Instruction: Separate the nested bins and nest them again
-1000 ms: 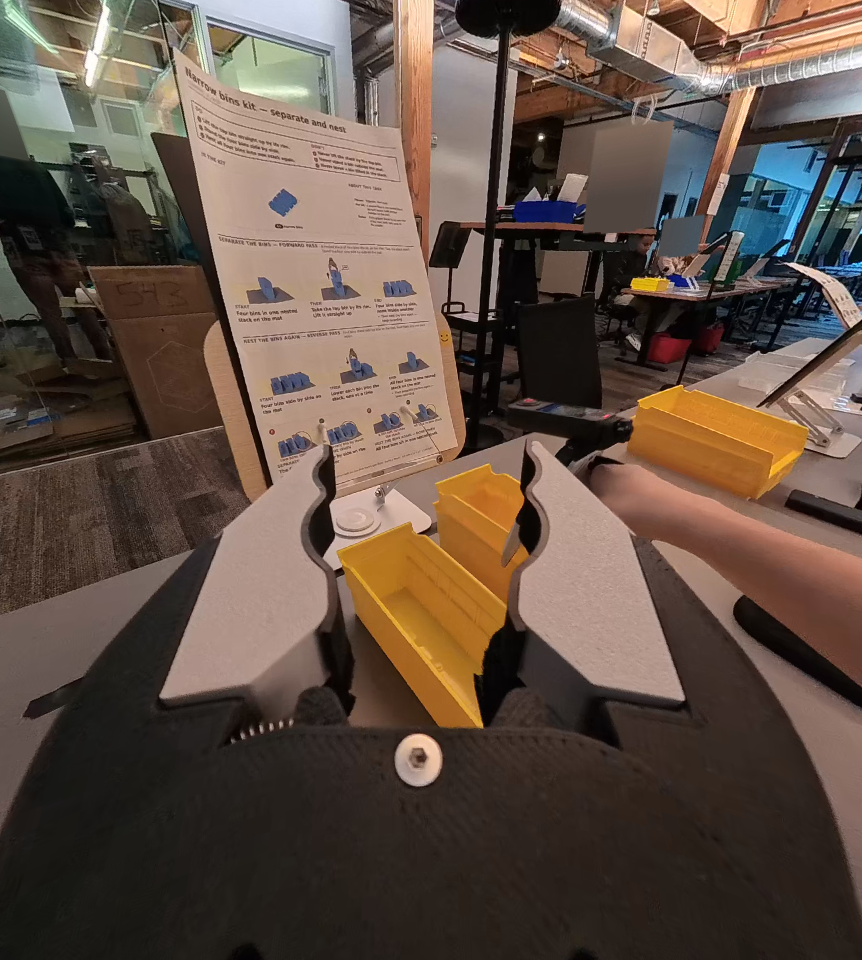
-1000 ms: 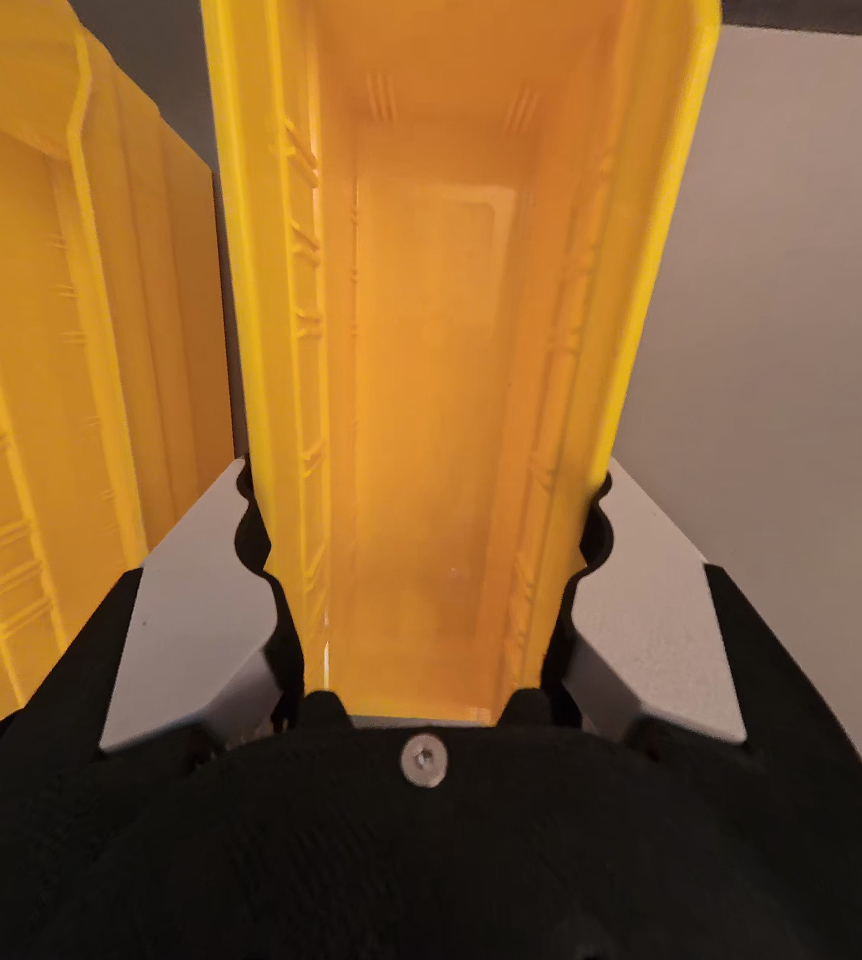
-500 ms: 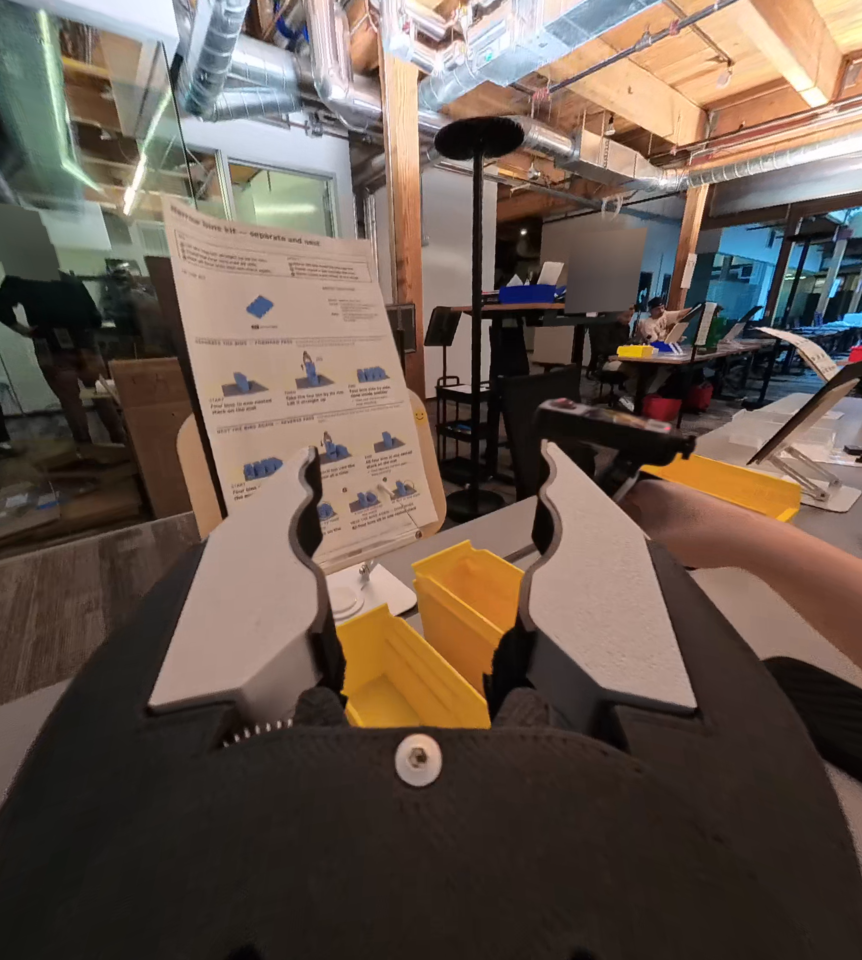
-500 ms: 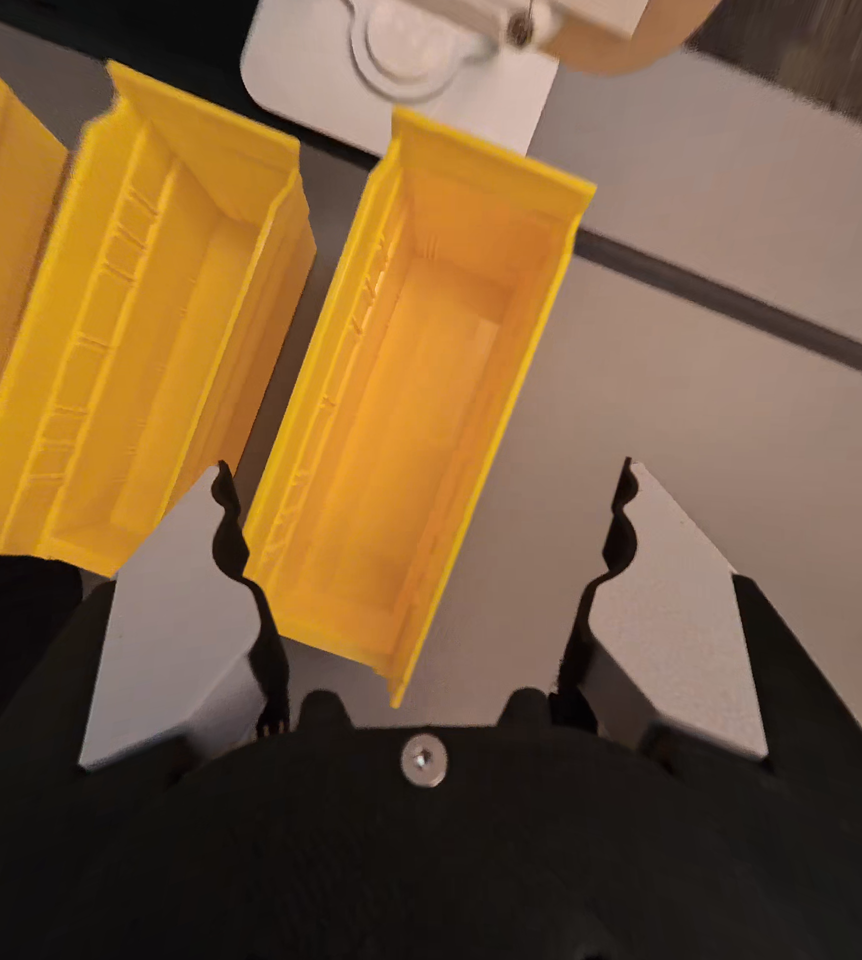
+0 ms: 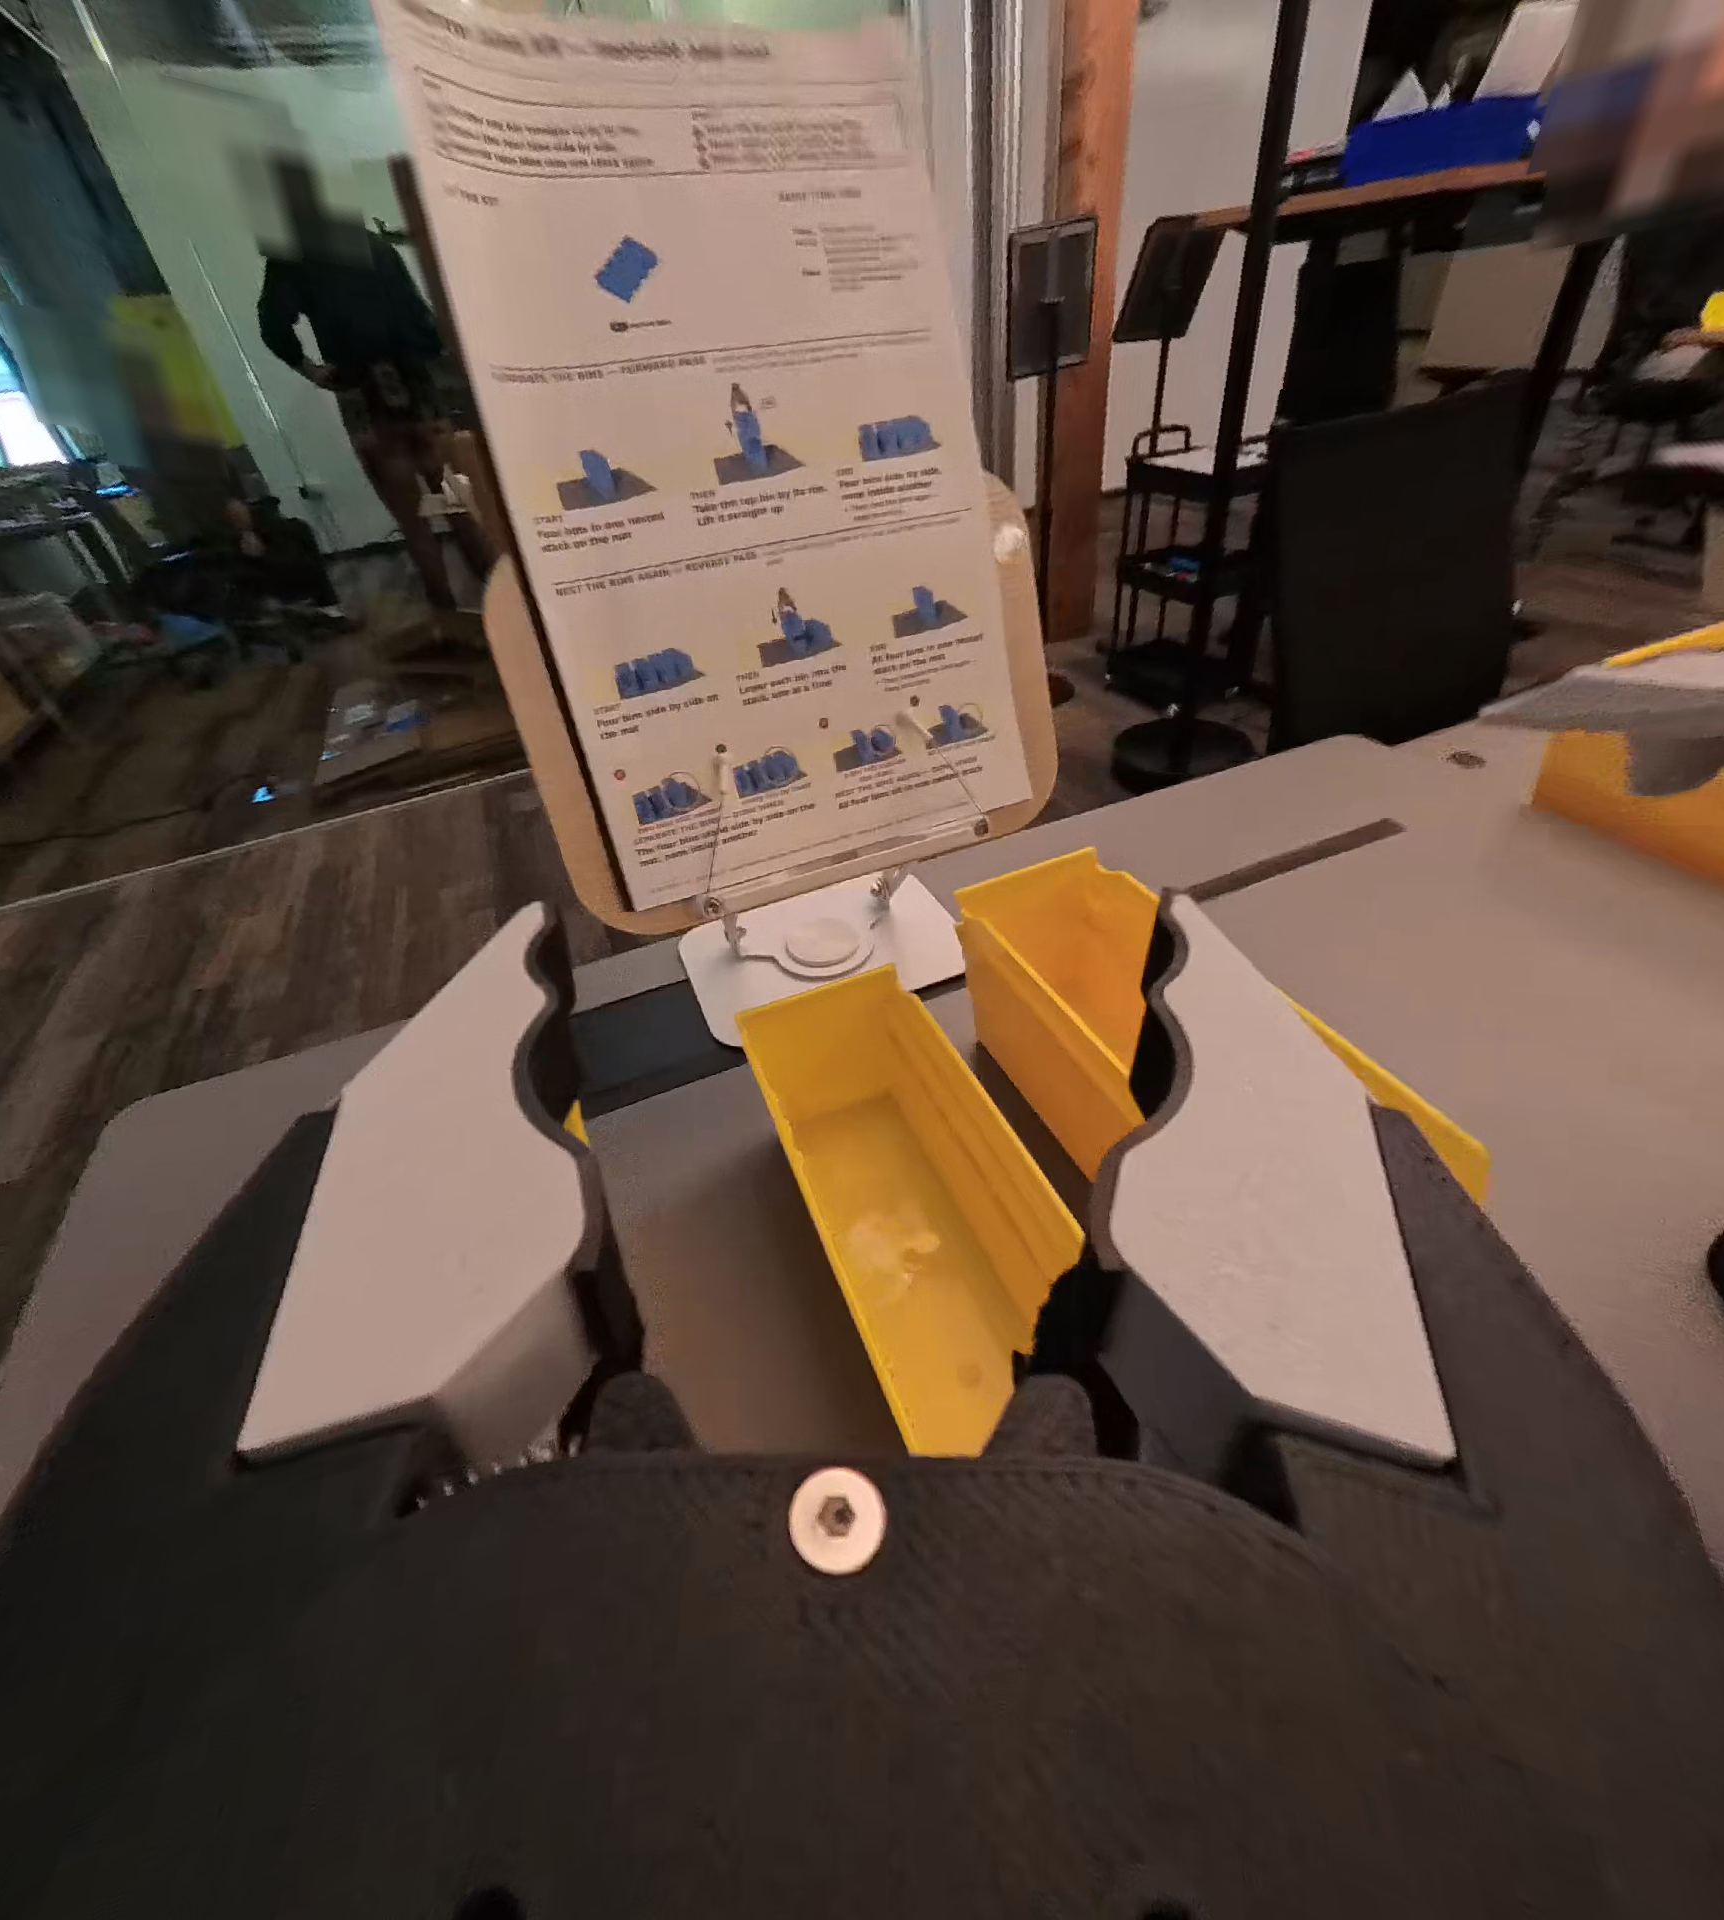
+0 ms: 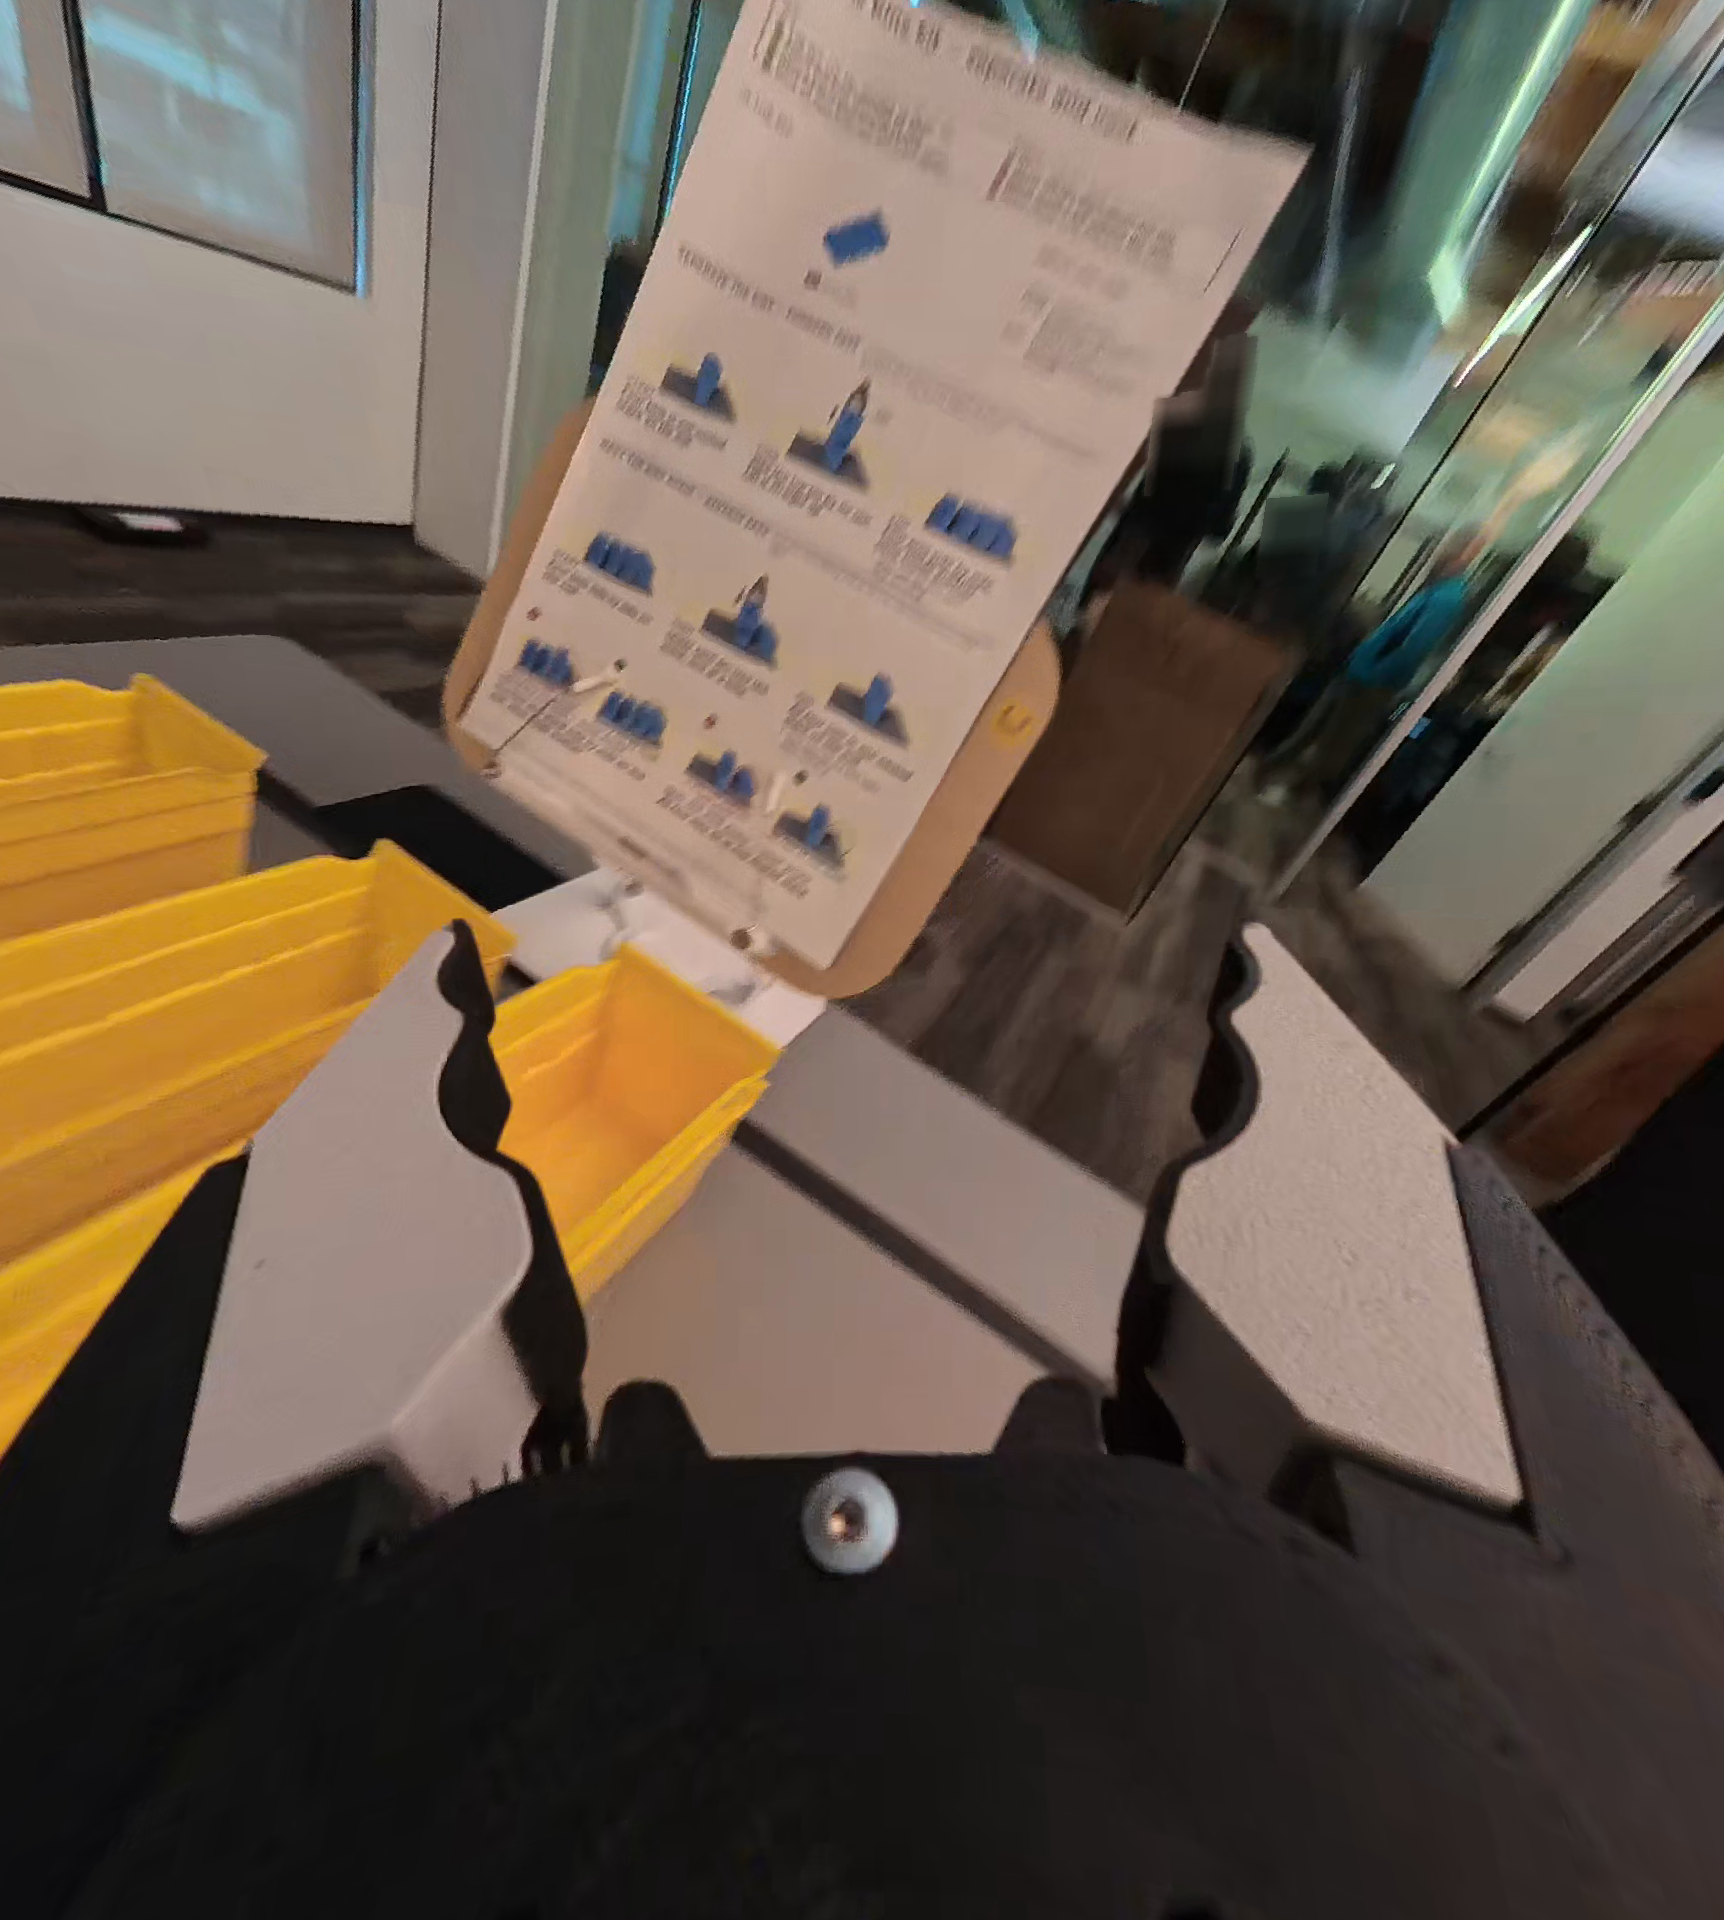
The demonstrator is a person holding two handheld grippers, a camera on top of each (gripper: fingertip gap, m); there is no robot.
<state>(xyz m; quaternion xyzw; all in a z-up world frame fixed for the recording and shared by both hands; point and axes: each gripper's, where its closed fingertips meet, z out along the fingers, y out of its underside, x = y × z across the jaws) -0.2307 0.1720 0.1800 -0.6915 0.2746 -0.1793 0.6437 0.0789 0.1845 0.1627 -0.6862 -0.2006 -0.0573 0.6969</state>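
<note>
With both grippers, left (image 5: 842,997) and right (image 6: 842,1039), spread wide and holding nothing, the yellow bins (image 5: 899,1164) apparently sit separately near the instruction stand (image 5: 816,951); straddle one bin's long walls squarely before closing.

Yellow bins (image 5: 899,1174), grey table (image 5: 1460,1039)
</note>
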